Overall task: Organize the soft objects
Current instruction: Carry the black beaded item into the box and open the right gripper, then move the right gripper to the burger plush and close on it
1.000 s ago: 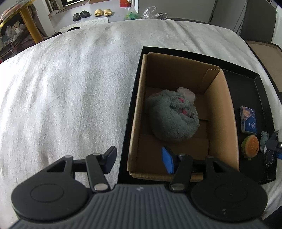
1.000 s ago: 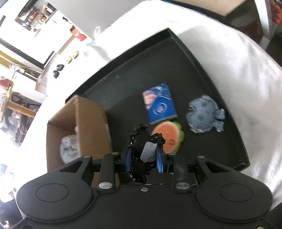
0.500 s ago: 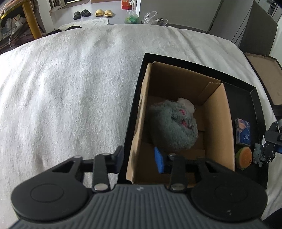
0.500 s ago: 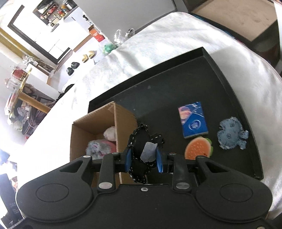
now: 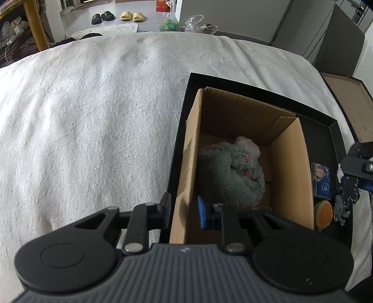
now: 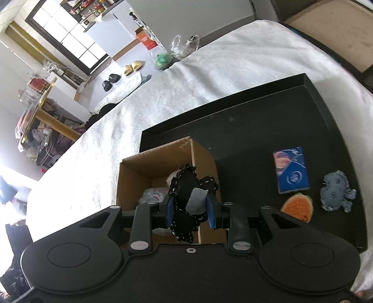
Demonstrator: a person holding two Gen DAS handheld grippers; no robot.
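Observation:
An open cardboard box (image 5: 289, 163) stands in a black tray (image 5: 256, 86) on the white bed cover. A grey-green plush toy (image 5: 230, 172) lies inside it. My left gripper (image 5: 184, 207) straddles the box's left wall, one finger outside and one inside, jaws closing on the wall. My right gripper (image 6: 190, 208) is shut on a black soft toy with white stitching (image 6: 186, 186) and holds it above the box (image 6: 144, 167). In the tray lie a blue packet (image 6: 291, 172), a watermelon-slice toy (image 6: 297, 207) and a blue-grey fabric toy (image 6: 335, 191).
The white bed cover (image 5: 93, 116) spreads left of the tray. The right gripper with its black toy shows at the right edge of the left wrist view (image 5: 356, 167). Slippers (image 5: 131, 16) and bags lie on the floor beyond the bed.
My right gripper has carried the black toy leftward from over the tray to above the box. My left gripper has moved forward and narrowed around the box's left wall.

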